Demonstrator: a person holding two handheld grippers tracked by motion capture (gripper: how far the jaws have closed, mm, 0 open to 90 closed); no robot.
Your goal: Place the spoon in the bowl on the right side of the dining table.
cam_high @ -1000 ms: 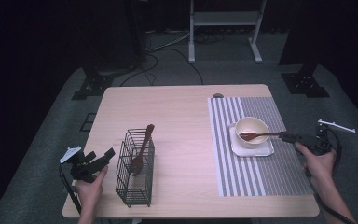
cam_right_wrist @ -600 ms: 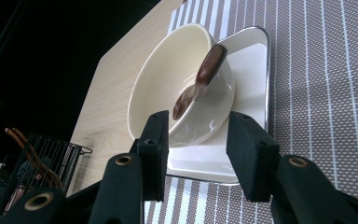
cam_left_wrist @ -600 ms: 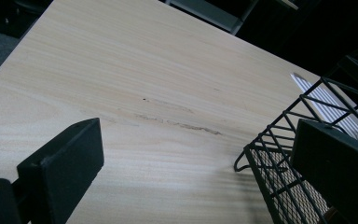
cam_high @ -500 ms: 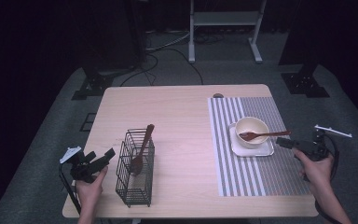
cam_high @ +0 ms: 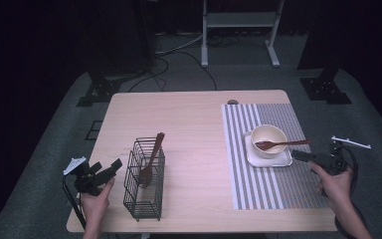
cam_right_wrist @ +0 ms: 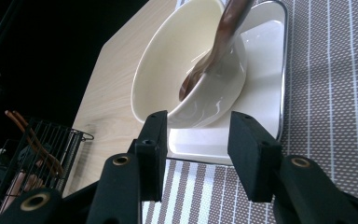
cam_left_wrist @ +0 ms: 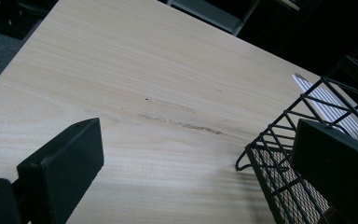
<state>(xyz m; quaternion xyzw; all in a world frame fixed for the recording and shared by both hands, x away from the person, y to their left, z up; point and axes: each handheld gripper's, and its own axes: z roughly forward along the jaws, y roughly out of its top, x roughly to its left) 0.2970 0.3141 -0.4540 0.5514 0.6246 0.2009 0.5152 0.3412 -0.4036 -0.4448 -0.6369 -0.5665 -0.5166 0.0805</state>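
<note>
One wooden spoon (cam_high: 278, 145) lies in the bowl (cam_high: 268, 140) near the table's right edge, the released right gripper (cam_high: 301, 156) beside it (second spoon (cam_high: 150, 160) remains in the basket (cam_high: 144, 185)).

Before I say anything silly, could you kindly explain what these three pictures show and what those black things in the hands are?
A person sits at a wooden table and holds a hand tool with two black fingers in each hand; there is no robot arm. The high view looks down from above: the left gripper is near a black wire basket with a wooden spoon standing in it, and the right gripper is beside a cream bowl. That bowl sits on a white plate on a striped mat, with a second spoon resting in it. The other two pictures come from cameras riding on each tool. Both tools are open and hold nothing.
</note>
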